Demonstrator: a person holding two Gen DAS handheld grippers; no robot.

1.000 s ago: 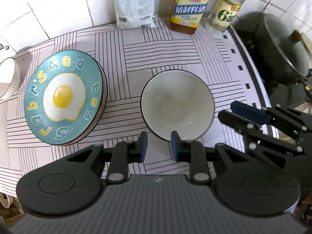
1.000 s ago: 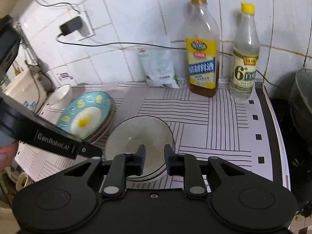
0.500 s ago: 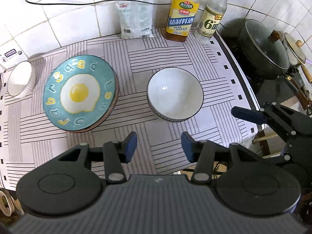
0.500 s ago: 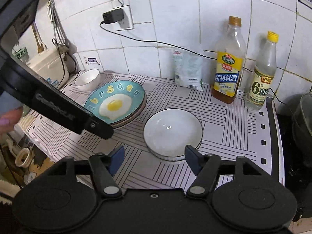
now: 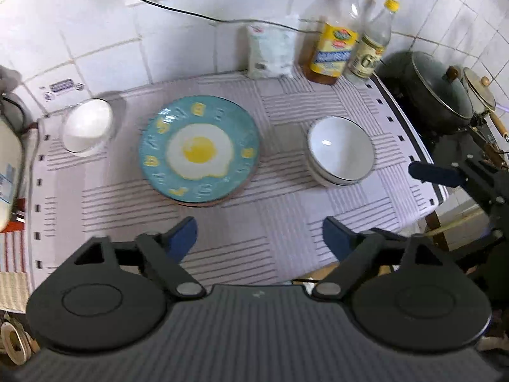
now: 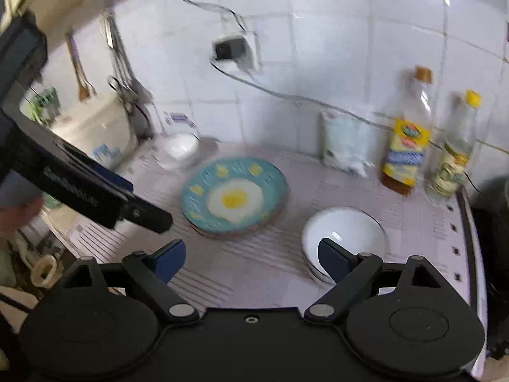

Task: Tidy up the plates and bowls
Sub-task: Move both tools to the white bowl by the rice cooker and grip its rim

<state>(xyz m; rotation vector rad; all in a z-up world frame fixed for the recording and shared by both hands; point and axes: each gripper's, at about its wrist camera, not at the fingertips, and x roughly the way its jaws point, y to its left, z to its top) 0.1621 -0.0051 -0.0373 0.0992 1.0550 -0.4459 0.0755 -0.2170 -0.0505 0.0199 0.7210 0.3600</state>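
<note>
Up above the counter, the left gripper [image 5: 259, 235] hangs with its blue-padded fingers [image 5: 181, 238] spread wide and nothing between them. Straight ahead of it lies the blue plate [image 5: 199, 154] with a fried-egg picture, which sits on top of another plate whose brownish rim shows underneath. Ahead and to that gripper's right stands a white bowl [image 5: 339, 154] with a dark rim, nested in a second bowl beneath it. Ahead and to its left, near the wall, is a small white bowl [image 5: 87, 125], well apart from the plate. All of these rest on a striped cloth [image 5: 280, 222].

The right gripper [image 6: 251, 258] is likewise spread wide and empty. The nested white bowl sits just ahead of its right finger [image 6: 332, 258], which covers part of the near rim in this view; whether they touch I cannot tell. The egg plate lies ahead of it, slightly left, and the small white bowl is farther off beyond that plate. The left gripper's body crosses the left side of this view.

Against the tiled wall, beyond both grippers, stand a white bag [image 5: 270, 51], a yellow-labelled bottle [image 5: 334, 41] and a clear bottle [image 5: 370, 47] just beside it. A dark lidded pot [image 5: 435, 92] sits off to the right of the cloth.
</note>
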